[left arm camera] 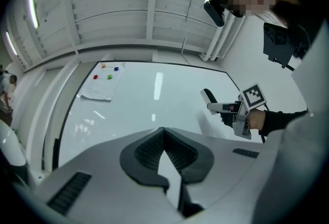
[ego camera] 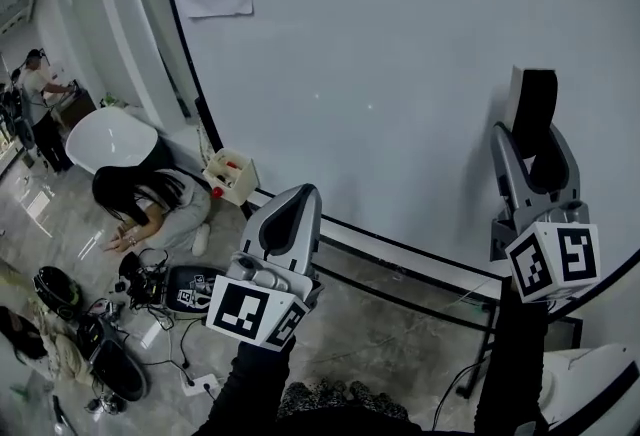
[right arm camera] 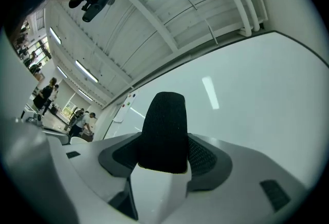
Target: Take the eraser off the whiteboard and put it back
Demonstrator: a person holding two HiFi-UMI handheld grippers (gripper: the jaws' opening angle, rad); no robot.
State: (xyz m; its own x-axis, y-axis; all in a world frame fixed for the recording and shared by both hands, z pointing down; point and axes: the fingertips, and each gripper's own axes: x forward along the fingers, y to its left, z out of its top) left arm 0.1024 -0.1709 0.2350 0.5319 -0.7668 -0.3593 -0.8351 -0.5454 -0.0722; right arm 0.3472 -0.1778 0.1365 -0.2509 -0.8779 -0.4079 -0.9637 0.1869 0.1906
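Head view: right gripper [ego camera: 530, 139] clamps the eraser [ego camera: 534, 99] upright between its fingers, close to the whiteboard [ego camera: 380, 44]. I cannot tell whether they touch. Left gripper [ego camera: 300, 196] hangs lower, fingers pressed together, nothing in them.

Left gripper view: fingers meet, empty. The eraser [left arm camera: 208, 96] sits well ahead of them, in the other gripper.

Right gripper view: black felt [right arm camera: 164, 130] fills the gap between the fingers, board beyond their tips.

Judgement: eraser looks lifted off, return not yet done. Next move calls for laying it flat on the board, then easing the fingers apart.

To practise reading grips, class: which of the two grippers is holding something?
The right gripper: a black-faced eraser is clamped between its jaws. The left gripper has its jaws shut on nothing.
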